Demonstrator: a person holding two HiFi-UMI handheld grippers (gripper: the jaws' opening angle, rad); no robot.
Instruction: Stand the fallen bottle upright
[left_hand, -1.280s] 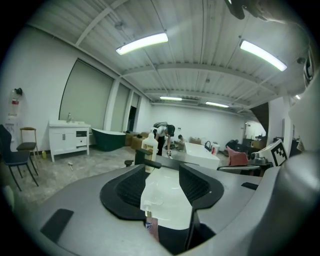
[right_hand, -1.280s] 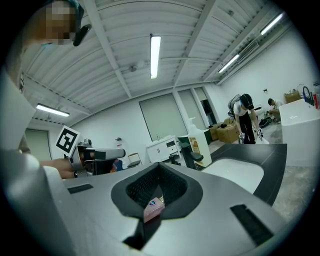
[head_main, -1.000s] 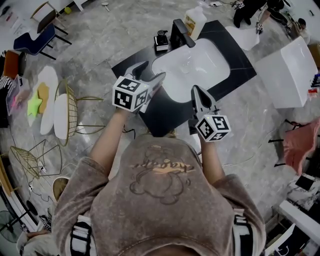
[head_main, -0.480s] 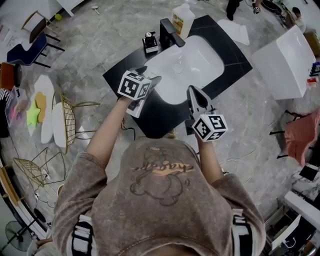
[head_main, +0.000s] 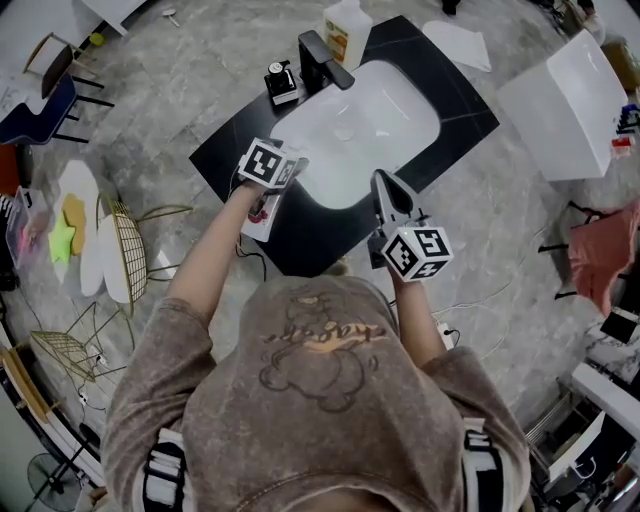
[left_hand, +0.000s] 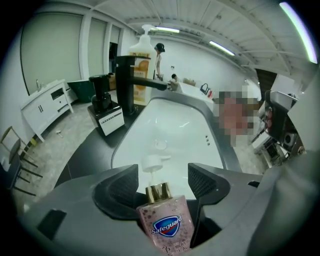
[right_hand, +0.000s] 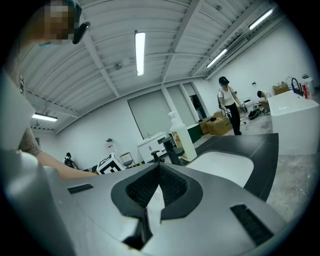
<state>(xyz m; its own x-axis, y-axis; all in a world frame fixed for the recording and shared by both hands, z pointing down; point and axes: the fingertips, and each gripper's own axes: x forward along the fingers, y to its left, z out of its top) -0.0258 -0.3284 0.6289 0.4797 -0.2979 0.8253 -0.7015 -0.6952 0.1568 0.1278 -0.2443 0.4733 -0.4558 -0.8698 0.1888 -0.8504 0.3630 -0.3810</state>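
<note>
The bottle (left_hand: 165, 227), its base cut off, is straddled by the left gripper's (left_hand: 162, 172) parted jaws; the right gripper's (right_hand: 159, 167) jaws are closed.

Head view: taken from above the person's head and faced steeply down. The white oval basin (head_main: 355, 125) in the black countertop (head_main: 465, 118) is seen from well above, at 12 o'clock.

Left gripper view: set low and faced across the same basin. The black box-shaped tap (left_hand: 131, 80) is seen at 11 o'clock, and the pink translucent soap bottle (left_hand: 164, 222) very close at 6 o'clock.

Right gripper view: tilted upward, the upper half filled by ceiling.

Basin, tap and tall white pump bottle (right_hand: 181, 137) are shared by all three views.
</note>
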